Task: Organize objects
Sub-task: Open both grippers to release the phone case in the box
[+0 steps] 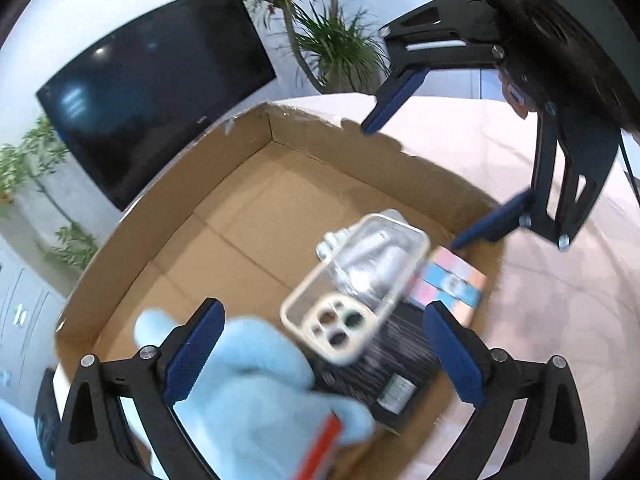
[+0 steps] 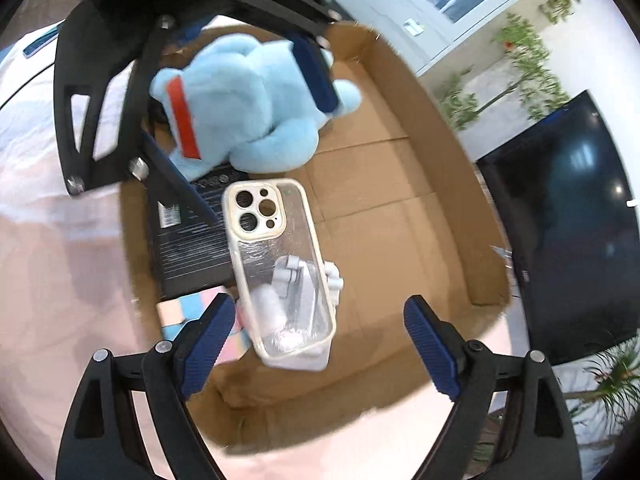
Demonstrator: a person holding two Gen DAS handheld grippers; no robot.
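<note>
Right wrist view, right gripper (image 2: 320, 340) tilted down over cardboard box (image 2: 440, 128), jaws released, phone case (image 2: 280, 264) at 12 o'clock, left gripper (image 2: 224, 120) spread wide around blue plush (image 2: 248, 120) at 11 o'clock.

Black box (image 2: 188, 236) partly hidden under blue plush toy (image 2: 248, 120) and phone case (image 2: 280, 264)

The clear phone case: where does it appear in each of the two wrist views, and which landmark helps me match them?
Left wrist view: the clear phone case lies right of centre, low in the cardboard box, camera cutouts toward the bottom.
Right wrist view: the clear phone case lies near the centre, camera cutouts toward the top.
Shared landmark: the light blue plush toy, beyond the cutout end.
</note>
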